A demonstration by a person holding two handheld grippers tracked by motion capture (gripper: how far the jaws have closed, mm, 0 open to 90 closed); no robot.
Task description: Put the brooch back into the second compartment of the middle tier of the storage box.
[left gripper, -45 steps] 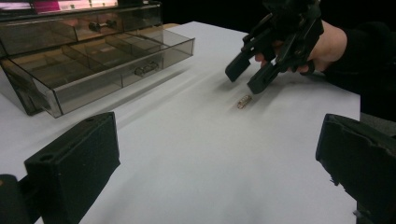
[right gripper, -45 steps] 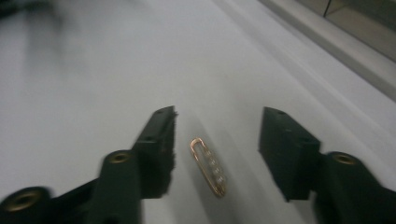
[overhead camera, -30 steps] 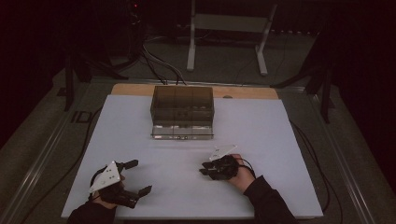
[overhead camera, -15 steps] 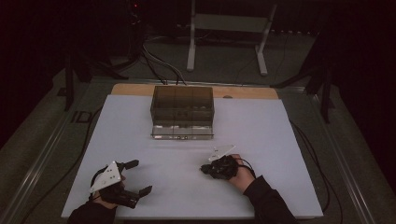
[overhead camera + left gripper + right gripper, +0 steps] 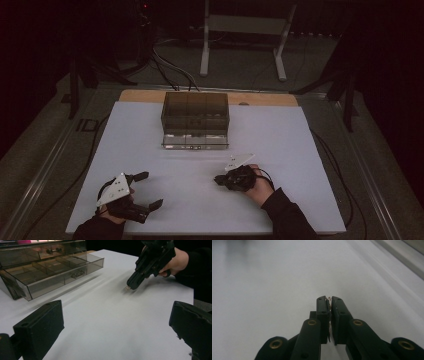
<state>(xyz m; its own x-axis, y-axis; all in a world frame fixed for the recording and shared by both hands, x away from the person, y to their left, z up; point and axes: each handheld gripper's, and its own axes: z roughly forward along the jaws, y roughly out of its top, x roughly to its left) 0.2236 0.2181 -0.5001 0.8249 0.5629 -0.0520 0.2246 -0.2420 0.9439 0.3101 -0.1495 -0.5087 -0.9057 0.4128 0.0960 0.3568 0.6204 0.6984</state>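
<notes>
right gripper (image 5: 220, 179) low over the white tabletop (image 5: 300, 150), near the front middle, its jaws pointing left and slightly toward the person in the high view. jaws have just been closing and now pinch a small pale metallic piece (image 5: 328, 300); a sliver of it shows between the pads at the tips in the right gripper view. in the left gripper view the same piece (image 5: 128, 288) shows as a pale speck at the jaw tips, at or just above the tabletop. too small to tell its shape or long axis, or which way it points.

left gripper (image 5: 150, 190) at front left, well apart from the right one; jaws wide apart, nothing between them, pointing right across the tabletop.

count: two grippers, one piece, one smoky clear drawer box (image 5: 195, 112) at the back middle. one drawer (image 5: 62, 272) pulled out toward the person.

the left gripper view shows dividers in the open drawer and a small dark part in a front compartment; the high view is too dark there to make these out
</notes>
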